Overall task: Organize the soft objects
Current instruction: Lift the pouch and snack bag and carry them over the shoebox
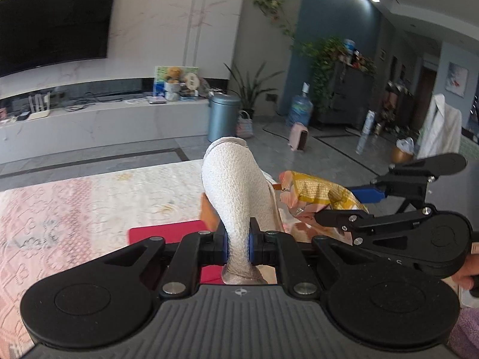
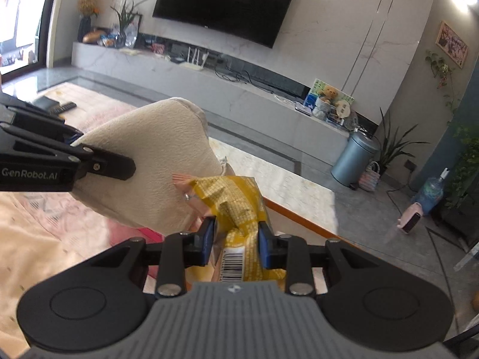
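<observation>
My left gripper is shut on a cream textured cloth, which rises up and forward from between its blue pads. In the right wrist view the same cloth fills the left middle, with the left gripper clamped on its near corner. A yellow and pink snack bag with a barcode is pinched between the pads of my right gripper. That bag and the right gripper also appear at the right of the left wrist view, close beside the cloth.
Below both grippers lies a pink and cream patterned table cover with a red flat item. Beyond are grey floor, a TV console, a grey bin, plants, a water bottle and a small pink heater. A hand holds the right gripper.
</observation>
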The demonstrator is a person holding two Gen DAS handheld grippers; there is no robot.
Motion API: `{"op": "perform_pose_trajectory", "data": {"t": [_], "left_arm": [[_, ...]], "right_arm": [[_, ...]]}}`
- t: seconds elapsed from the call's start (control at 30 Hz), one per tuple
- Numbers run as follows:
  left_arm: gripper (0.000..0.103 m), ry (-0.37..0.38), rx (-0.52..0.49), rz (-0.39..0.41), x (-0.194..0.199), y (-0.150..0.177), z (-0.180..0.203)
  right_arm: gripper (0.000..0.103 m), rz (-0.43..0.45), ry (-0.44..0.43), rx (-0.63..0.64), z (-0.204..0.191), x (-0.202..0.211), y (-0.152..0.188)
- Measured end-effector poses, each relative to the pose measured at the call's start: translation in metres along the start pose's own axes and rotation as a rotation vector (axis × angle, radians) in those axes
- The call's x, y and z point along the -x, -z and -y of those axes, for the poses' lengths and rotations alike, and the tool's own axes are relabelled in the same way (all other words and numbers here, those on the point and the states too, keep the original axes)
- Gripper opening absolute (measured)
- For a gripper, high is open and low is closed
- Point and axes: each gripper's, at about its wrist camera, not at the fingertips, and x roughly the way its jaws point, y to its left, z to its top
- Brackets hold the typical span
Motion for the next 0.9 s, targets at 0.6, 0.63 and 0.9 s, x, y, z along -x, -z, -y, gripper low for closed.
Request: {"op": "perform_pose_trajectory", "data": {"t": [0.6, 0.63, 0.9], "left_arm": [[0.013, 0.024, -0.144, -0.185, -0.123, -0.022, 0.025], [0.013, 0.02, -0.146, -0.195, -0.128, -0.021, 0.024], [0.013, -0.004, -0.162, -0.248, -0.152, -0.011, 0.021]], "right_arm": [[0.03, -0.16, -0.042, 0.149, 0.092, -0.101, 0.027], [0.03, -0.172, -0.036, 0.169, 0.091, -0.109, 0.028], [0.03, -0.284, -0.048, 0.291, 0.112, -0.172, 0.044]]}}
